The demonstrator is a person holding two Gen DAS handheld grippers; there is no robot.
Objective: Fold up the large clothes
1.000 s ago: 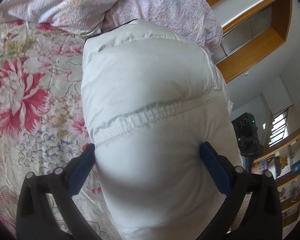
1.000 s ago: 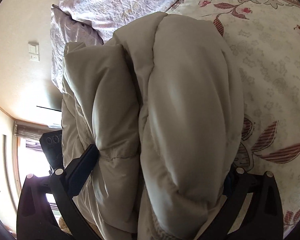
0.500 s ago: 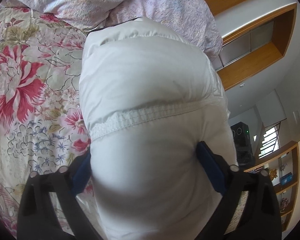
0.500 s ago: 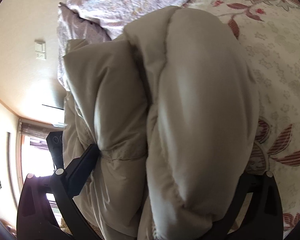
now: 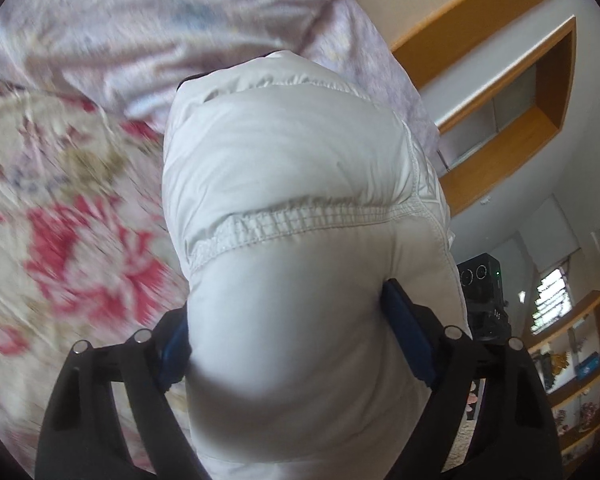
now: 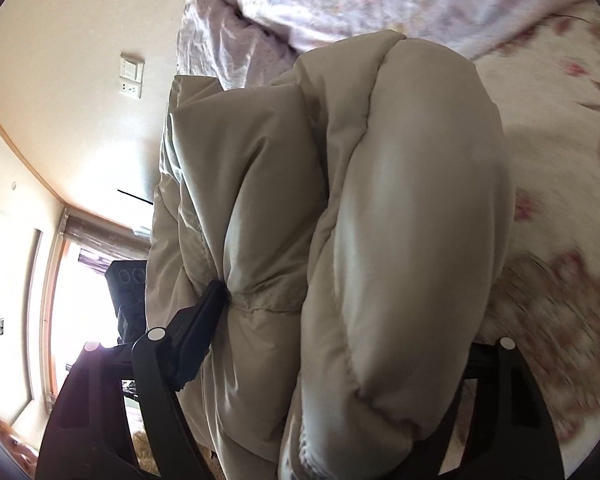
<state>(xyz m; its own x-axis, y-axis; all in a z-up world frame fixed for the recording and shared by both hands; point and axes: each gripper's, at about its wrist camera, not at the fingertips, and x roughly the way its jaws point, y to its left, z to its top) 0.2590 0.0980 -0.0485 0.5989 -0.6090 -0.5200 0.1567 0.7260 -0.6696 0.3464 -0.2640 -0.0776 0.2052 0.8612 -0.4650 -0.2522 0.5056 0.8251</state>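
A puffy pale jacket (image 5: 300, 208) is bunched above the floral bed sheet (image 5: 72, 216), near a lilac pillow (image 5: 160, 20). The left gripper (image 5: 288, 332) and right gripper (image 6: 340, 320) each clamp a thick fold of it, fingers (image 5: 404, 332) closing and pressed into the padding.

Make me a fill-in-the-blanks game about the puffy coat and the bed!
1. The puffy jacket is bunched between the pads of ____ tools.
2. The bedspread shows big ____ flowers.
3. Behind the jacket lies a pale ____ quilt.
Missing words: both; red; purple
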